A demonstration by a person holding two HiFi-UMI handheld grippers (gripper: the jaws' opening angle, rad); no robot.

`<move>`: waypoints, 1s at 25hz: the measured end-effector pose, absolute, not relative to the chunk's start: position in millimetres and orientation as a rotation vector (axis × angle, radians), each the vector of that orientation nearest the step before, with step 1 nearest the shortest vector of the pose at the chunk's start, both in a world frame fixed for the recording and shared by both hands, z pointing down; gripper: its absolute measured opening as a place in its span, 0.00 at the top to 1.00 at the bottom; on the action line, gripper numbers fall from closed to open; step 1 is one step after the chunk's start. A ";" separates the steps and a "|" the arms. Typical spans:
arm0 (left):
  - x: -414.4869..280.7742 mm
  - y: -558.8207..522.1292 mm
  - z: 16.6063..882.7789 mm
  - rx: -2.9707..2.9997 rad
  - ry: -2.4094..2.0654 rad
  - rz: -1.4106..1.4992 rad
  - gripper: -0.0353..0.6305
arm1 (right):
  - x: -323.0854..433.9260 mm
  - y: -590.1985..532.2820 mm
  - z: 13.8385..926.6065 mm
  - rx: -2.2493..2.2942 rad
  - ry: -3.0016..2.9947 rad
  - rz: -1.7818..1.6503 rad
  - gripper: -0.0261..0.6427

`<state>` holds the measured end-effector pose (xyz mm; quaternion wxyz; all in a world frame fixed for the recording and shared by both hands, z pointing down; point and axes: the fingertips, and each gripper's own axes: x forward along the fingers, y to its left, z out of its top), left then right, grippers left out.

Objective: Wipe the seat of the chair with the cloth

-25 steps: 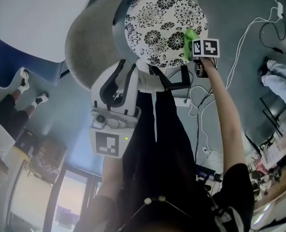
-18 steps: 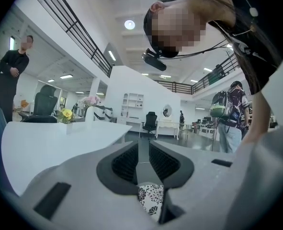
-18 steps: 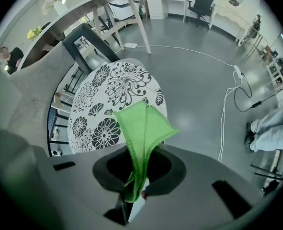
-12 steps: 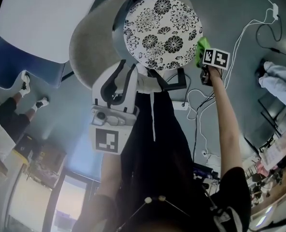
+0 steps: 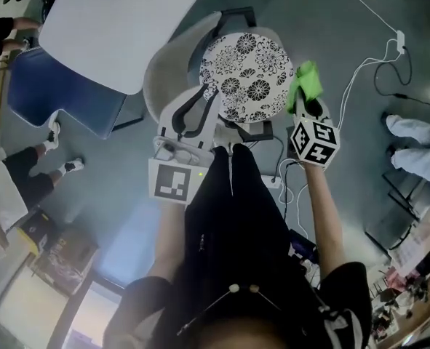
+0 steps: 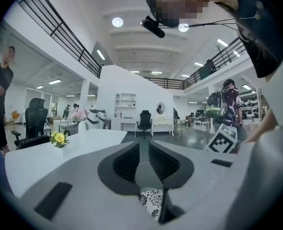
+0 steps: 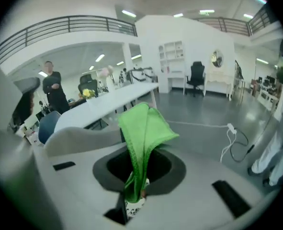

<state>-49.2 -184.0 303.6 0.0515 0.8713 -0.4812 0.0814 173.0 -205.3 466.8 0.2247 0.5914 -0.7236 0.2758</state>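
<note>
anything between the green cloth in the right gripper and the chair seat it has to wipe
Nothing visible. The green cloth, pinched in the right gripper, is just off the right edge of the floral seat, whose top looks bare. The left gripper sits at the seat's near-left edge, off that path.

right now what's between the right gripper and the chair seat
Head view: only the green cloth, clamped in the right gripper, by the right edge of the seat.

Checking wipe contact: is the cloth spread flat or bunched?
Bunched: the green cloth is pinched folded in the right gripper, sticking up, not laid flat.
</note>
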 end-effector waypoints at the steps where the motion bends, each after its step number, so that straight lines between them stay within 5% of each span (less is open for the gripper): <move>1: -50.3 -185.2 293.5 2.642 -1.468 0.248 0.86 | 163.8 -205.5 436.3 1.642 -2.049 0.679 0.89; 12: -44.4 -163.1 167.0 2.736 -1.436 0.092 0.91 | 100.0 -162.2 175.6 1.730 -2.494 0.077 0.89; 25: -48.3 -131.2 103.2 2.875 -1.431 0.059 0.91 | 105.9 -104.5 93.8 1.760 -2.522 -0.282 0.89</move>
